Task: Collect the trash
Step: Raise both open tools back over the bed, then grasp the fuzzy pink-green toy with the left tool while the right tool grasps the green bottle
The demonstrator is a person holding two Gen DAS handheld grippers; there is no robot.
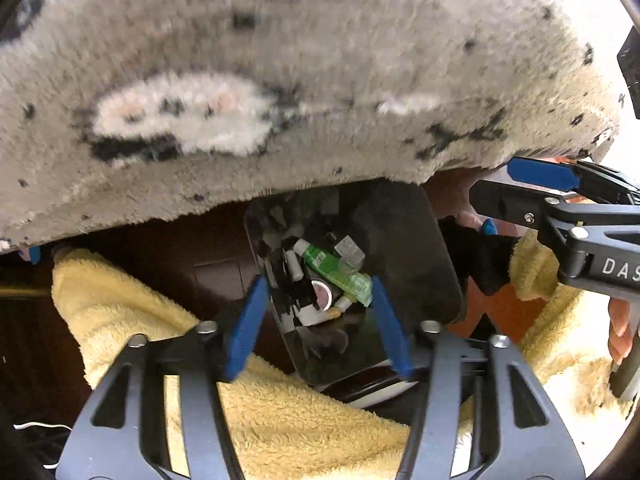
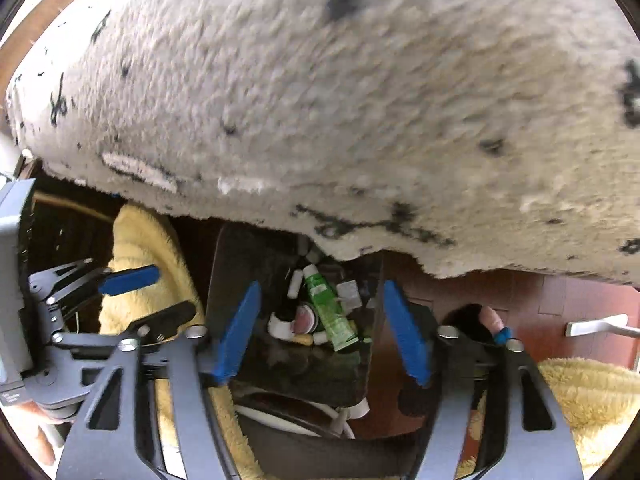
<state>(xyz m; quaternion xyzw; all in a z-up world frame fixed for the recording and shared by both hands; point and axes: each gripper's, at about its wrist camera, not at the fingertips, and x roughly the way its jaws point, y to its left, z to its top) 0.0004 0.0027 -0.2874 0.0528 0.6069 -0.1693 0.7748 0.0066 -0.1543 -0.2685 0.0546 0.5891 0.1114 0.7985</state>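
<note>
A dark glossy bin stands open below me, and both grippers hover over it. On its bottom lies trash: a green tube, white caps, a round lid and small grey cubes. My left gripper is open, with only the view into the bin between its blue pads. My right gripper is open too and holds nothing. Each shows in the other's view: the right gripper at the right edge, the left gripper at the left edge. A shaggy grey rug covers the bin's far side.
The black-speckled rug looks blurred and fills the upper half of both views. Yellow fluffy fabric flanks the bin. A blue-nailed digit shows beside the right gripper. Red-brown floor lies to the right, with a white cord under the bin.
</note>
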